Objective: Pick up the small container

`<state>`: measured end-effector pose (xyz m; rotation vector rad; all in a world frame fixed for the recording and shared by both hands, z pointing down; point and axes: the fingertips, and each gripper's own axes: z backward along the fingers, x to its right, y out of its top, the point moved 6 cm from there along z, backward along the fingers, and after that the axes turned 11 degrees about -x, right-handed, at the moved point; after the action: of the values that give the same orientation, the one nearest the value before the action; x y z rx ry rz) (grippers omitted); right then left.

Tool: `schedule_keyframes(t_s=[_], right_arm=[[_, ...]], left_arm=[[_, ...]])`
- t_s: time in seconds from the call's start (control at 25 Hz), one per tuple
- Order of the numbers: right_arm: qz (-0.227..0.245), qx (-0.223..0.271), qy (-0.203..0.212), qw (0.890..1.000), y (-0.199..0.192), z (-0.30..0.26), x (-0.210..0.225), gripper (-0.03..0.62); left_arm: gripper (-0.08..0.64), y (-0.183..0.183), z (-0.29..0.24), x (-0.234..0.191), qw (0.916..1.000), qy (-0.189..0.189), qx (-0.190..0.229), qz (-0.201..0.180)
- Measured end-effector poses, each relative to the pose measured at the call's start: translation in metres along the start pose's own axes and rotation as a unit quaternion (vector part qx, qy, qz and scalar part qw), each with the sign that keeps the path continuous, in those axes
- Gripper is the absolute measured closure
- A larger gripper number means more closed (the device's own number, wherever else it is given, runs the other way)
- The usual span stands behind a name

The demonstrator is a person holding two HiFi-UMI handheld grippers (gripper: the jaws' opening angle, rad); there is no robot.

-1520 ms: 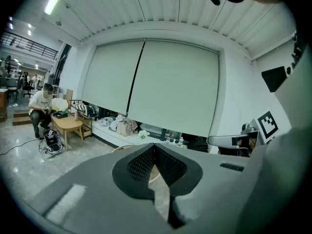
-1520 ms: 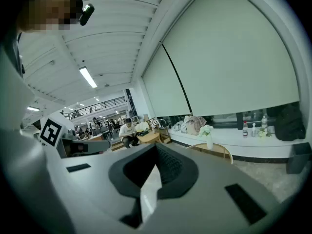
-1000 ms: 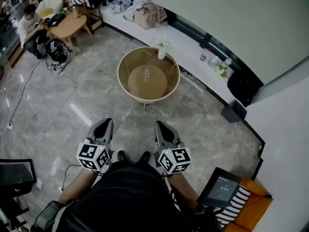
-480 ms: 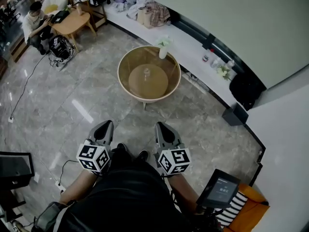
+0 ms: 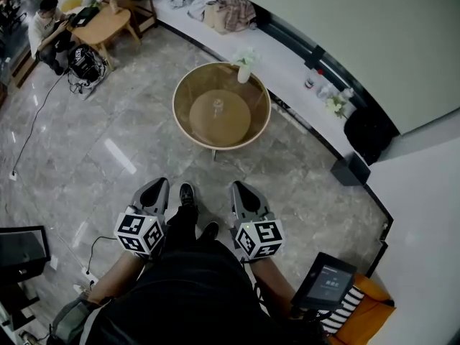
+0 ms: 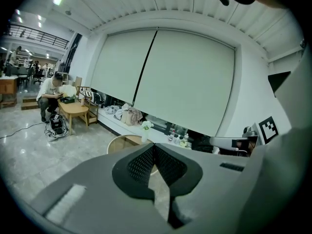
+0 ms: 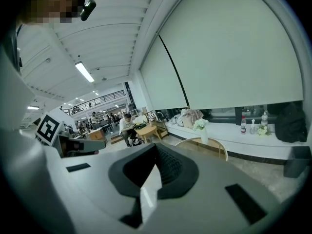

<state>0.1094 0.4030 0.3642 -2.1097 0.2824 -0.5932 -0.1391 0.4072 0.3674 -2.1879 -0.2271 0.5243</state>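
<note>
Standing on the marble floor [image 5: 108,142], the person holds both tools low in front of the body, level with each other and well apart. Left tongs [image 5: 157,185] are clenched with the tips meeting and nothing between them; right tongs [image 5: 241,189] are likewise clenched and empty. The small container [image 5: 217,107], clear and upright, sits at the centre of the round table [image 5: 175,106] ahead, well clear of both tongs. A white vase [image 5: 244,72] of flowers stands at the table's far rim, beside the window ledge [image 5: 287,67].
</note>
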Motion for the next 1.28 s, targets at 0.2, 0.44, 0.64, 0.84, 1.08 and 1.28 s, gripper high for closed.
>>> schedule_keyframes(t_s=[0.2,0.44,0.64,0.84,1.08,1.28], right_arm=[[-0.001,0.0,-0.021,1.0,0.029,-0.037,0.015,0.586],[-0.006,-0.002,-0.033,0.999,0.068,-0.087,0.027,0.584],[-0.006,-0.015,-0.043,0.999,0.084,-0.124,0.027,0.585],[0.012,-0.022,-0.059,0.998,0.103,-0.152,0.025,0.584],[0.015,-0.035,-0.074,0.997,0.113,-0.17,0.034,0.584],[0.007,-0.042,-0.08,0.996,0.114,-0.182,0.059,0.585]], left_arm=[[0.557,0.035,-0.035,-0.024,0.9999,-0.014,-0.004,-0.005],[0.557,0.079,-0.081,-0.059,0.9995,-0.027,-0.01,-0.014],[0.557,0.109,-0.106,-0.084,0.9979,-0.05,-0.002,-0.04],[0.557,0.13,-0.125,-0.098,0.9924,-0.09,0.021,-0.081],[0.557,0.146,-0.149,-0.112,0.9917,-0.106,0.023,-0.069],[0.557,0.154,-0.177,-0.115,0.9929,-0.095,0.023,-0.067]])
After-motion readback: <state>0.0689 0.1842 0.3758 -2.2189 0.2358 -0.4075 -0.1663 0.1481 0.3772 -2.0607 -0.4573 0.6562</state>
